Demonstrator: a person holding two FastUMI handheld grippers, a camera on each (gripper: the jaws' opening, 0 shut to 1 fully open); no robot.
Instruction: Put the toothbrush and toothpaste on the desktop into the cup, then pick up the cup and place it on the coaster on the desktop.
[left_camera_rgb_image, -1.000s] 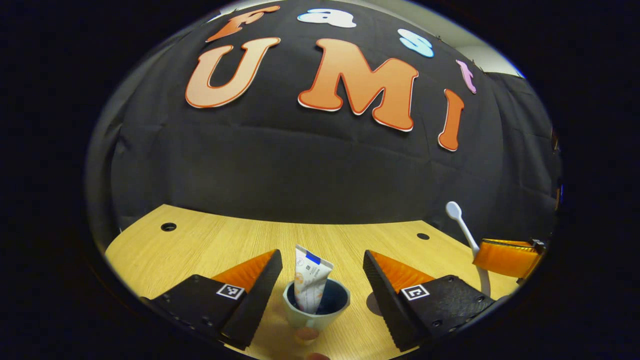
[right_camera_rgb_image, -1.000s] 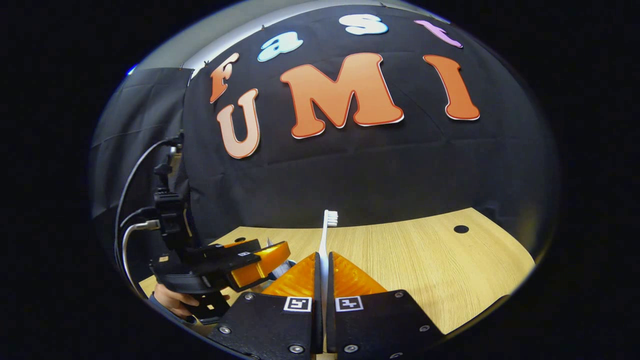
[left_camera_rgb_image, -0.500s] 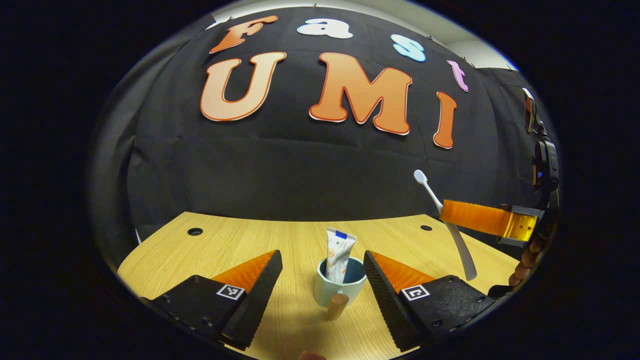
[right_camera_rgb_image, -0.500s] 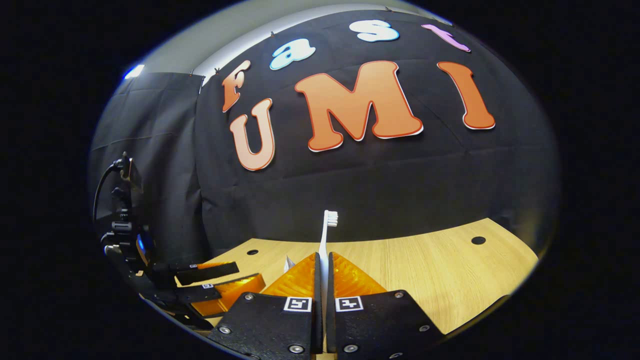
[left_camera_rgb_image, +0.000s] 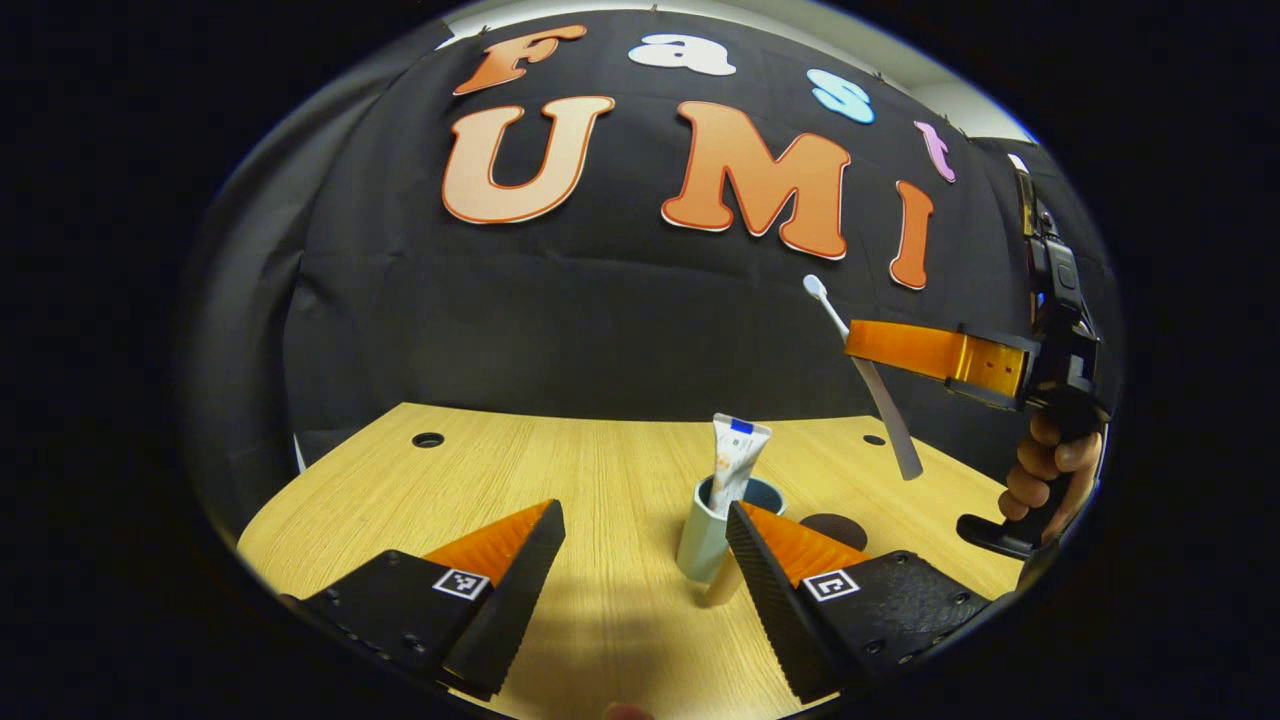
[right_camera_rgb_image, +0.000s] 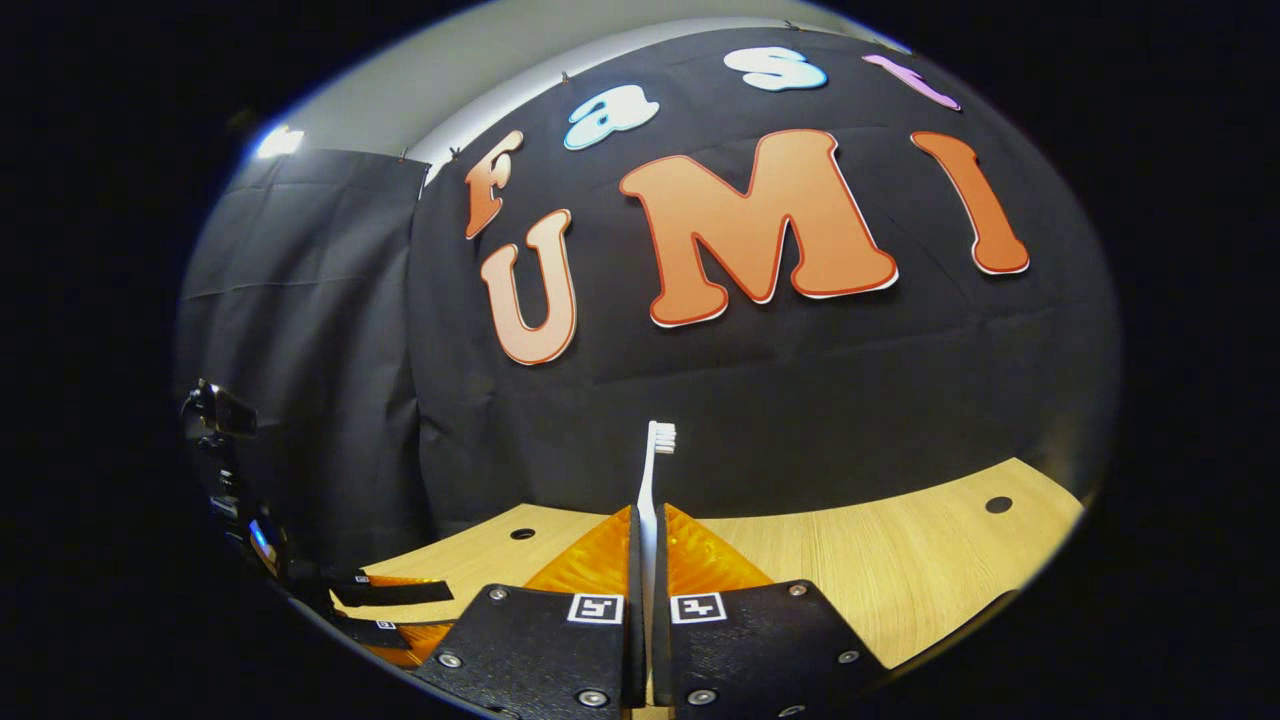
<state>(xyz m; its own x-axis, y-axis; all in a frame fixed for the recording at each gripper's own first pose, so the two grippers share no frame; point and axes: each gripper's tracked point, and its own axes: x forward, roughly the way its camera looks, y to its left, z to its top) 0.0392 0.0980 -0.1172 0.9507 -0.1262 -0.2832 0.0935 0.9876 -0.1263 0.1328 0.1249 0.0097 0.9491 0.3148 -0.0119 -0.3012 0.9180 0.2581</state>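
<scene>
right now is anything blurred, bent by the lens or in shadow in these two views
Left gripper view: sharp, but the fisheye bows the desk edge; a soft shadow lies on the wood beside the cup. Right gripper view: the toothbrush is crisp between the right gripper fingers; a ceiling light glares at upper left.

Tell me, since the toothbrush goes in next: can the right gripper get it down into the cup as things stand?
Probably yes. The right gripper holds the toothbrush in the air, beside and above the cup. The cup's mouth is open apart from the toothpaste, and the left gripper stands open, short of it.
</scene>
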